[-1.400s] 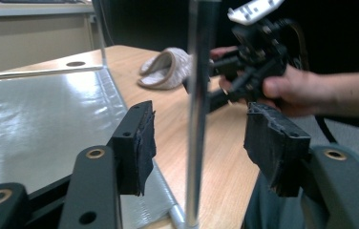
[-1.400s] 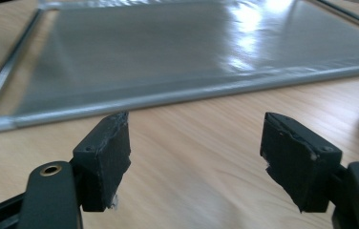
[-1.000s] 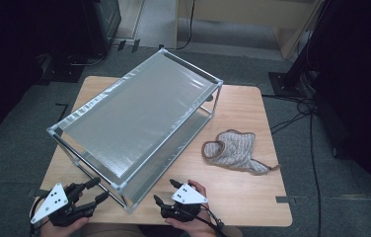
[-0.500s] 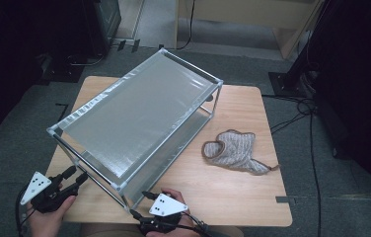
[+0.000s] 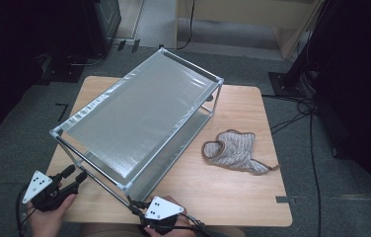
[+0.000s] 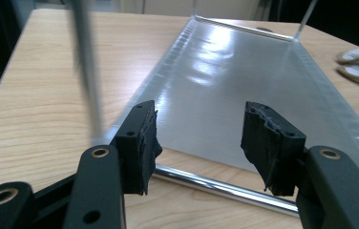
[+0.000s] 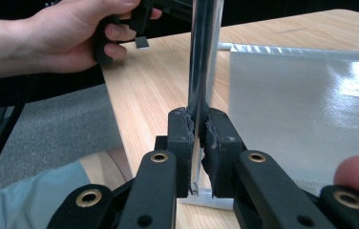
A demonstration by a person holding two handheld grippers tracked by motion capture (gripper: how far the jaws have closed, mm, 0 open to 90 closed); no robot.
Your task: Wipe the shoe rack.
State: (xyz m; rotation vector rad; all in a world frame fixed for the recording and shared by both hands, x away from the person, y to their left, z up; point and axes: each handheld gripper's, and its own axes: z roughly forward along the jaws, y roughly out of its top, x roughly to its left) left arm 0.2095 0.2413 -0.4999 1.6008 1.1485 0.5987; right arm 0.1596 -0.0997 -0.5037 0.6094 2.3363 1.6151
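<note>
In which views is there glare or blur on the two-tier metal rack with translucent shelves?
High view: soft sheen across the two-tier metal rack's top shelf; surroundings beyond the wooden table are dark. Left gripper view: bright glare patches on the lower shelf, and the near upright post is blurred. Right gripper view: the clamped chrome post is slightly soft, with glare at far right.

Two-tier metal-framed rack upright on table

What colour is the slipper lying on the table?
The slipper is grey knit with brown trim, clearest in the high view.
</note>
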